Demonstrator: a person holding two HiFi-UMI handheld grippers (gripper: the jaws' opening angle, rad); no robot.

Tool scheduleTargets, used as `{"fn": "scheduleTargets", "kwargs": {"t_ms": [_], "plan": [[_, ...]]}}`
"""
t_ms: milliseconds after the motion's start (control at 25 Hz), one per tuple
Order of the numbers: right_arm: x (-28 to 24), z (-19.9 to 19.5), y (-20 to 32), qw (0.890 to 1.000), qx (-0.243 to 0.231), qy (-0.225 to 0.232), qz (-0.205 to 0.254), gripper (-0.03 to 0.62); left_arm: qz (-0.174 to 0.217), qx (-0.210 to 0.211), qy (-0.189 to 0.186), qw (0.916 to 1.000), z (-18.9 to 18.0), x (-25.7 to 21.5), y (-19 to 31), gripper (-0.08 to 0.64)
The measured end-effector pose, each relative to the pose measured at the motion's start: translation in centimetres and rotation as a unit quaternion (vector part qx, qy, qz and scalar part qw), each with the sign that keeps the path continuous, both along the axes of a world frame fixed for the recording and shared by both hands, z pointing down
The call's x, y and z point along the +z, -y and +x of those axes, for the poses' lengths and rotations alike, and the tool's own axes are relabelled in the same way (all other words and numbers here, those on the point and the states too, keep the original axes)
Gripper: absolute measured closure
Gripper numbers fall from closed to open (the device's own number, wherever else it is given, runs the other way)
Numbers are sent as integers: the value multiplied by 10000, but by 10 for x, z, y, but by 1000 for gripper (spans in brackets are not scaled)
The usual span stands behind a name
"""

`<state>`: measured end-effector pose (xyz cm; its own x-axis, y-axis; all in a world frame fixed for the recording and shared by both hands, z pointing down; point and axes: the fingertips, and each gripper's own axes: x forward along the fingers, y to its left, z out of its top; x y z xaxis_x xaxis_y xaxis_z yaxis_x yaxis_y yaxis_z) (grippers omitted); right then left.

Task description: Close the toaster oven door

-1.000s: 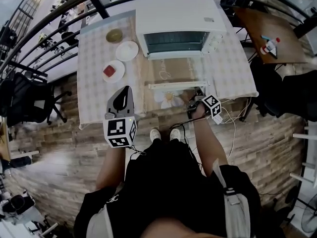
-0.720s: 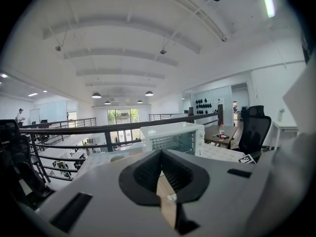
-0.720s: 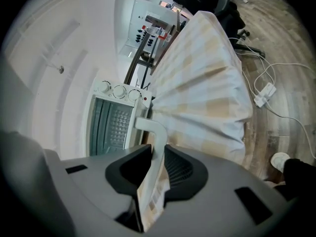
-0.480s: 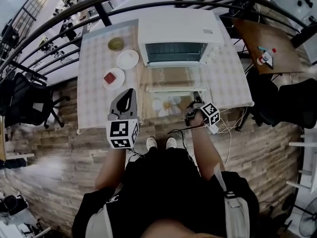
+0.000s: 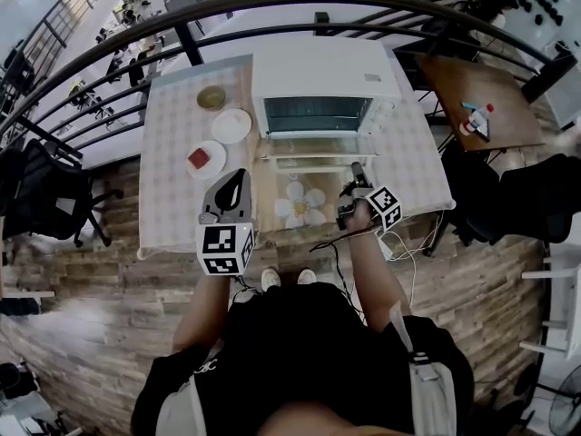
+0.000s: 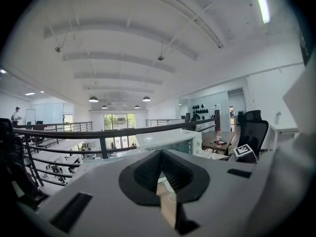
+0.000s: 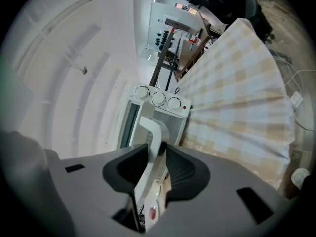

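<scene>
A white toaster oven (image 5: 324,84) stands at the far side of a checked table (image 5: 172,207). Its glass door (image 5: 313,148) is partly raised, with the white handle (image 5: 315,163) along its near edge. My right gripper (image 5: 356,184) is at the handle's right end. In the right gripper view the handle (image 7: 152,135) runs between the jaws of that gripper (image 7: 157,157), which are opening, with a gap on the left side. My left gripper (image 5: 229,209) hovers over the table's near left, shut and empty. The left gripper view shows the oven (image 6: 170,141) ahead.
A white plate (image 5: 231,125), a plate with something red (image 5: 207,159) and a small bowl (image 5: 211,97) sit left of the oven. A black railing (image 5: 182,25) runs behind the table. A wooden table (image 5: 481,89) is at the right, an office chair (image 5: 45,198) at the left, cables (image 5: 408,234) by the near edge.
The oven door has swung up from lying flat toward the oven. My right gripper has moved away from me with the handle. The left gripper has stayed about where it was.
</scene>
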<state>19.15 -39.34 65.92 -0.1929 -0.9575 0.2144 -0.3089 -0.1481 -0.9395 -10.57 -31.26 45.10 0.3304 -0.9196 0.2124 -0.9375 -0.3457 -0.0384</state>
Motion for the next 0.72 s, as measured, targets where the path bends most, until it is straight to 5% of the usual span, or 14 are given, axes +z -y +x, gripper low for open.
{"fn": "scheduleTargets", "kwargs": {"t_ms": [720], "plan": [[-62,2,73,9997,-1,8,249,463,266,-184,-88,9994,-14,-14,10,546]]}}
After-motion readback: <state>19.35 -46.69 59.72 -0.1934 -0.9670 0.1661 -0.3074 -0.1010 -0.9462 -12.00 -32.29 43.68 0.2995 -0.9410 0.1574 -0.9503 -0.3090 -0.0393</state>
